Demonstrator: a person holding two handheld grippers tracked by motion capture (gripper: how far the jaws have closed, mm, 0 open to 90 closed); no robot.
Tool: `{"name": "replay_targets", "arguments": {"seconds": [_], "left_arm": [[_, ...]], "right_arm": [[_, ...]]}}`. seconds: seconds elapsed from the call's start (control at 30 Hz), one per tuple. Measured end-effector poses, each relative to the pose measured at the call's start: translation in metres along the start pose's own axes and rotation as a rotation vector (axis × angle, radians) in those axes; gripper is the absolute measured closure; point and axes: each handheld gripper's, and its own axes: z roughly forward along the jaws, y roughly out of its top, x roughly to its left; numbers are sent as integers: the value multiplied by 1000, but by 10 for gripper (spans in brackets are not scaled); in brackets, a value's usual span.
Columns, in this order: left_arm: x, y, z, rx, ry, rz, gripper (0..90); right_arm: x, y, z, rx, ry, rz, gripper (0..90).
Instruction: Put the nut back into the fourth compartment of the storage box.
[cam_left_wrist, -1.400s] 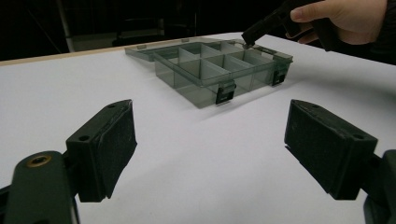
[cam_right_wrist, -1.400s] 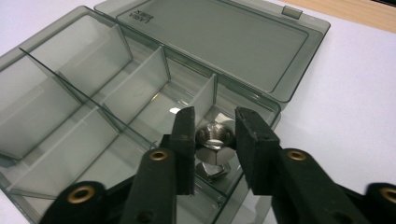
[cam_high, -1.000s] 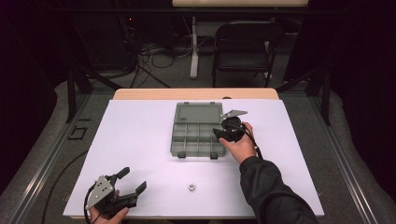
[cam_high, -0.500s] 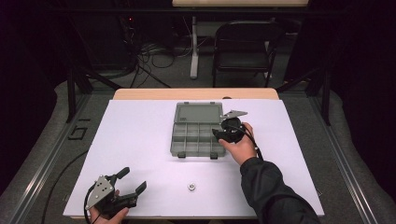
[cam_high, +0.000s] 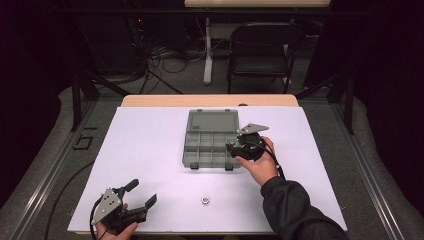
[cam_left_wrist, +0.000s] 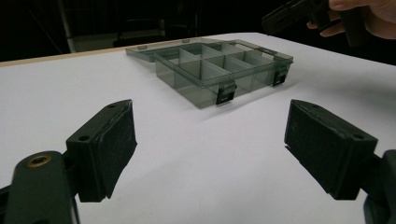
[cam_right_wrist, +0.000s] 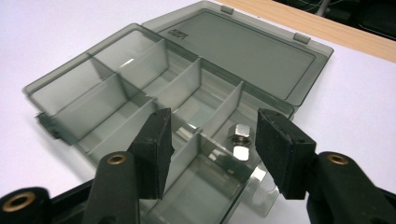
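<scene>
Your right gripper (cam_right_wrist: 210, 144) jaws have just been opening, releasing a hex nut (cam_right_wrist: 240, 134) into the organizer box (cam_high: 212, 145); your left gripper (cam_high: 137, 197) is gaping empty; another nut (cam_high: 204, 200) is waiting.

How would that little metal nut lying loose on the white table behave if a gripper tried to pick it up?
The nut looks like solid metal, so probably stiff and heavy for its size. It lies flat, so it likely won't roll, though it may slide on the smooth table. Being small and low, it could slip from the left gripper and its wide pads.
</scene>
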Motion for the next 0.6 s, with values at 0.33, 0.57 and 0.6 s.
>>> {"name": "replay_targets", "arguments": {"seconds": [0.33,0.57,0.6], "left_arm": [[0,0,0,-2,7,-9,167],[0,0,1,-1,4,-6,167],[0,0,1,-1,4,-4,167]], "right_arm": [[31,-9,-26,-48,51,-90,415],[51,-18,-37,-75,116,-96,413],[53,-19,-38,-78,122,-99,413]]}}
